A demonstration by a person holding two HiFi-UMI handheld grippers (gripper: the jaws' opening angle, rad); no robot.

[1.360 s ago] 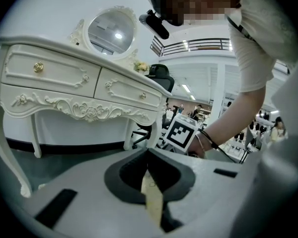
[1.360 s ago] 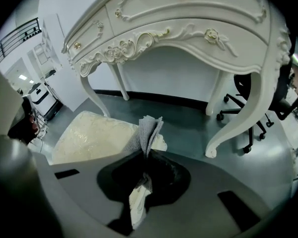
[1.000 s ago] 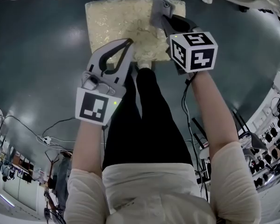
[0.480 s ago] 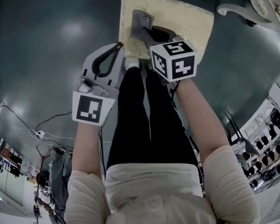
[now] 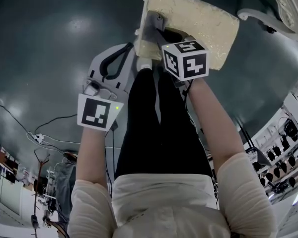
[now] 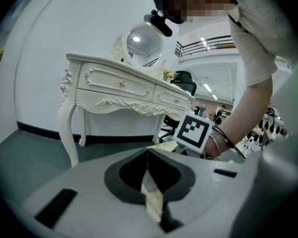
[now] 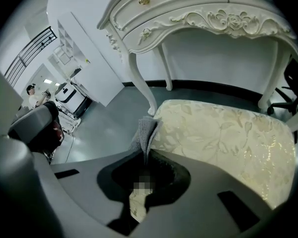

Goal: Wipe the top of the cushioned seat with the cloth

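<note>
The cushioned seat (image 5: 198,19) is cream with a gold leaf pattern and lies at the top of the head view. My right gripper (image 5: 154,20) reaches over its left part, shut on a grey cloth (image 5: 145,33) that lies against the seat's left edge. In the right gripper view the cloth (image 7: 145,130) sticks up from the right gripper (image 7: 145,152) at the seat's (image 7: 228,138) left edge. My left gripper (image 5: 130,47) hovers left of the seat over the floor, shut and empty; its jaws meet in the left gripper view (image 6: 148,153).
A white carved dressing table (image 7: 203,9) stands just beyond the seat, with a curved leg (image 7: 141,83) near the cloth. It carries a round mirror (image 6: 143,41). Black-trousered legs (image 5: 154,123) stand right below the seat. Cables (image 5: 44,133) trail on the grey floor at left.
The right gripper has dragged the cloth from the seat's right part across to its left edge. The head view has shifted, and the left gripper has stayed shut beside the seat.
</note>
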